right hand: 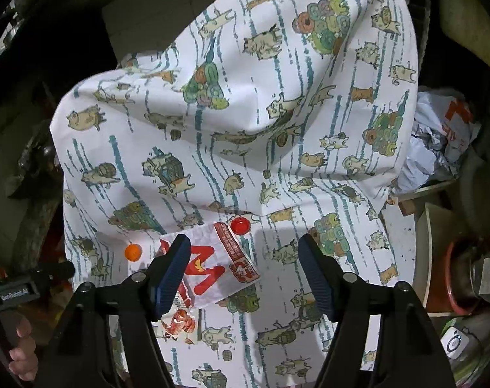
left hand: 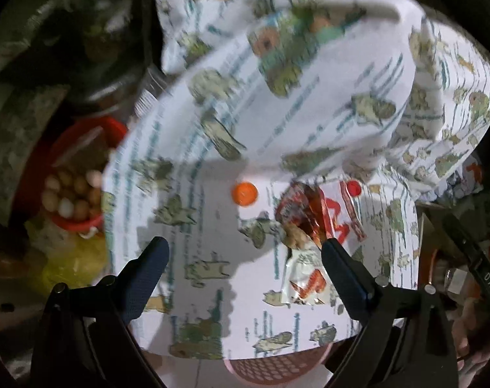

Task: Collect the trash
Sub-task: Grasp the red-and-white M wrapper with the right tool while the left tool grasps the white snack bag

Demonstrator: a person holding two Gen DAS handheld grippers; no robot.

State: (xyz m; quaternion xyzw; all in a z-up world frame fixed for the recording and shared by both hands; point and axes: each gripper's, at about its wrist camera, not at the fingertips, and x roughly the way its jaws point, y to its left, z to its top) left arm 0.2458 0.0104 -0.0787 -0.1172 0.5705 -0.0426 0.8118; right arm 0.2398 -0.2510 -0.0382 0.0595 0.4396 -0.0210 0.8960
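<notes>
A white cloth printed with cats [left hand: 212, 194] [right hand: 245, 129] covers the surface. On it lie an orange bottle cap [left hand: 244, 193] [right hand: 133, 252], a red bottle cap [left hand: 353, 188] [right hand: 239, 225], a white-and-red snack wrapper [left hand: 337, 220] [right hand: 219, 265] and a crumpled red foil wrapper [left hand: 305, 286] [right hand: 178, 321]. My left gripper [left hand: 245, 252] is open and empty, its right finger beside the wrappers. My right gripper [right hand: 245, 252] is open and empty, its left finger over the white-and-red wrapper.
A red basket of eggs [left hand: 73, 194] stands left of the cloth, with a yellow bag [left hand: 70, 258] below it. A pink mesh basket [left hand: 277, 368] peeks from under the cloth's near edge. Crumpled white bags [right hand: 439, 135] and a red pot [right hand: 452, 278] lie to the right.
</notes>
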